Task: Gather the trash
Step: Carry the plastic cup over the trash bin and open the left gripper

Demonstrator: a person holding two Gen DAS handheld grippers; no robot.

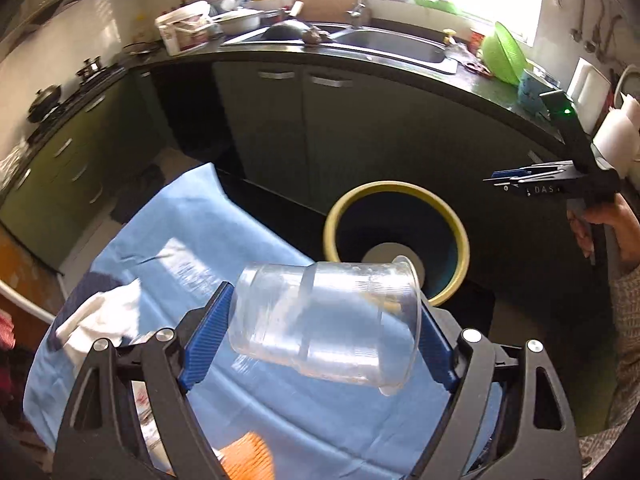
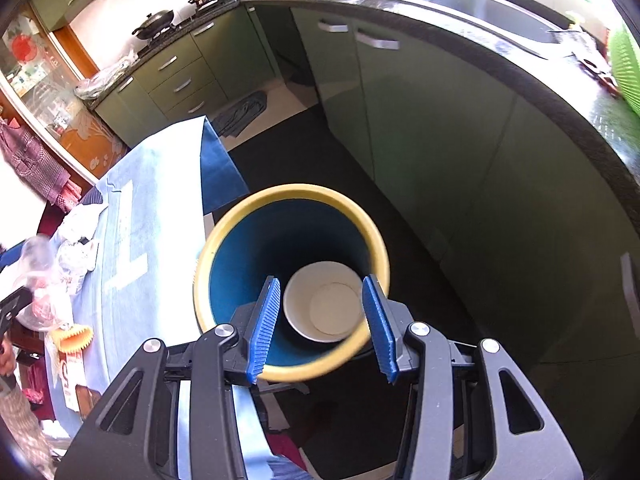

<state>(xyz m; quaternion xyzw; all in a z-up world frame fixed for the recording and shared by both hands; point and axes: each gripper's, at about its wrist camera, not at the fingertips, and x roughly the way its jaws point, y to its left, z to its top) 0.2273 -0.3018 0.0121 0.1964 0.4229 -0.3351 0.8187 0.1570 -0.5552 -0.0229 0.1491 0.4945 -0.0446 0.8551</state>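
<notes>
- Left hand-held gripper (image 1: 326,330): jaws set wide, blue pads clamped on a clear plastic cup (image 1: 324,322); cup lies on its side between the pads, mouth toward 3 o'clock, base toward 9 o'clock
- Cup is in the air above the blue cloth (image 1: 192,240) that covers the counter, near its edge; cup rim overlaps the lower lip of the bin in the left wrist view
- Bin (image 1: 460,236): yellow rim, dark blue inside, on the floor just beside the counter, at about 1 o'clock from the cup
- Right hand-held gripper (image 2: 324,322): jaws partly open, nothing between the pads; it hangs over the bin mouth, pointing down into it
- White paper cup (image 2: 324,300) lies at the bottom of the bin, seen between the right pads
- Crumpled white paper (image 1: 100,316) on the cloth at 9 o'clock of the left gripper; orange item (image 1: 248,456) at 6 o'clock, blurred
- Green kitchen cabinets (image 2: 420,128) behind the bin; sink (image 1: 392,44) at 12 o'clock
</notes>
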